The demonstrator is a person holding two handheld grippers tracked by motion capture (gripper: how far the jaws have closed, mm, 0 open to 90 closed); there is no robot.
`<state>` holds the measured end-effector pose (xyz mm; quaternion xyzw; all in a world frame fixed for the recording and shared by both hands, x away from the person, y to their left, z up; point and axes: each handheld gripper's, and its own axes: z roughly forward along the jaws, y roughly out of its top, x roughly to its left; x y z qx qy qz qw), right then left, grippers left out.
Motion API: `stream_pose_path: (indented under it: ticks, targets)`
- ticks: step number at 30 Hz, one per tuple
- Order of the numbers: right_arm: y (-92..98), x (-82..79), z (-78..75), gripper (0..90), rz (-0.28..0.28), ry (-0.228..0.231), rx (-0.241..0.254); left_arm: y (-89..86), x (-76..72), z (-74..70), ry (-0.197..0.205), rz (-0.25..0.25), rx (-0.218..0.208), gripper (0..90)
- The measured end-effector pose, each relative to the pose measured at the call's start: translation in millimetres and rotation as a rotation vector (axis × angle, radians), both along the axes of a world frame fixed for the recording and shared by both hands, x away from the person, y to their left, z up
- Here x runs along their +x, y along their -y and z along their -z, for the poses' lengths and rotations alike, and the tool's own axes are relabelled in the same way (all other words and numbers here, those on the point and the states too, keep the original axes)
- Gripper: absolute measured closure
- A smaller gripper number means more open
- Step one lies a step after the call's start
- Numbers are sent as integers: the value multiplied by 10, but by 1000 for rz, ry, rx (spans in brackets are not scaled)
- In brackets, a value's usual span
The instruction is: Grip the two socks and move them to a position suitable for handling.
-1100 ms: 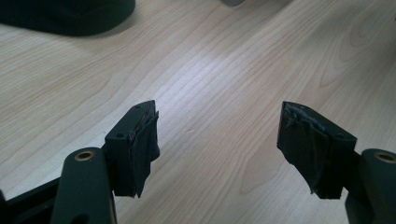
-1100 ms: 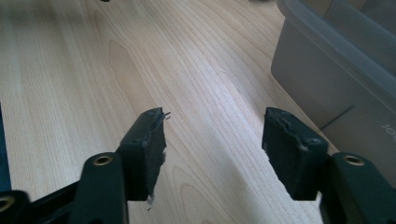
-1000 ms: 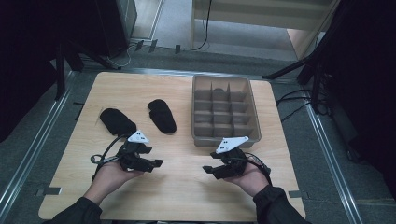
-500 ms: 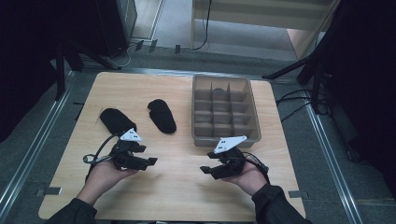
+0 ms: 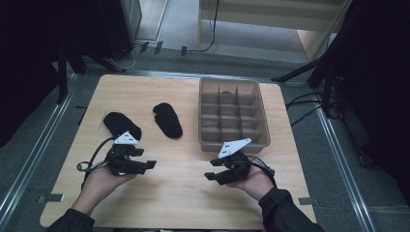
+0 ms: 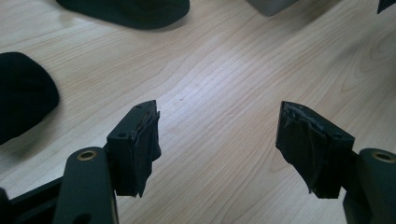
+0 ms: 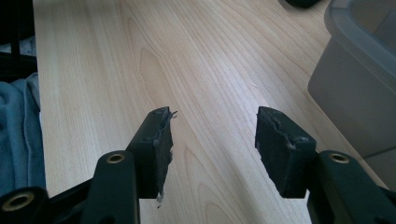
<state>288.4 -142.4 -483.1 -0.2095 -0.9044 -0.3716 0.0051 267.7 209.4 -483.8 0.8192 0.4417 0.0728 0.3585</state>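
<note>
the left claw (image 5: 145,165) sits in a person's left hand, low over the near left of the table (image 5: 179,203), jaws wide with nothing but bare wood between them. the right claw (image 5: 212,174) sits in the right hand at the near right, jaws apart and empty, and they have just been closing a little. two black socks lie flat on the left half: one sock (image 5: 121,124) just beyond the left claw, the other sock (image 5: 168,120) farther in, toward the middle, apart from the first. likely risk: limp cloth bunches or slips if a jaw catches only an edge, and a low approach could scrape the tabletop. a grey divided bin (image 5: 234,143) stands just beyond the right claw, its near wall close enough to bump. a cable (image 5: 89,166) trails from the left claw and could drag across the nearer sock. dark stands and cables ring the table on the floor.
</note>
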Motion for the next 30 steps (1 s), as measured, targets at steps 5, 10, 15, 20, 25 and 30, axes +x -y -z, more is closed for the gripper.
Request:
stream_pose_path:
  ticks: [5,10,15,20,25,30]
  targets:
    - [-21,14,-3,463,-5,3,-2,-63,11,-13,6,-17,21,292]
    - [-32,18,11,461,-8,-17,-11,-171,56,-20,11,-40,27,292]
    - [-15,28,11,458,-1,-22,-8,-308,106,-21,7,-58,17,310]
    - [-6,40,13,454,3,-20,-7,-348,135,1,-3,-50,30,329]
    - [-19,34,20,447,-4,-18,-19,-363,175,-6,-12,-50,40,328]
    - [-25,28,28,447,-11,-18,-24,-466,285,8,-16,-77,42,328]
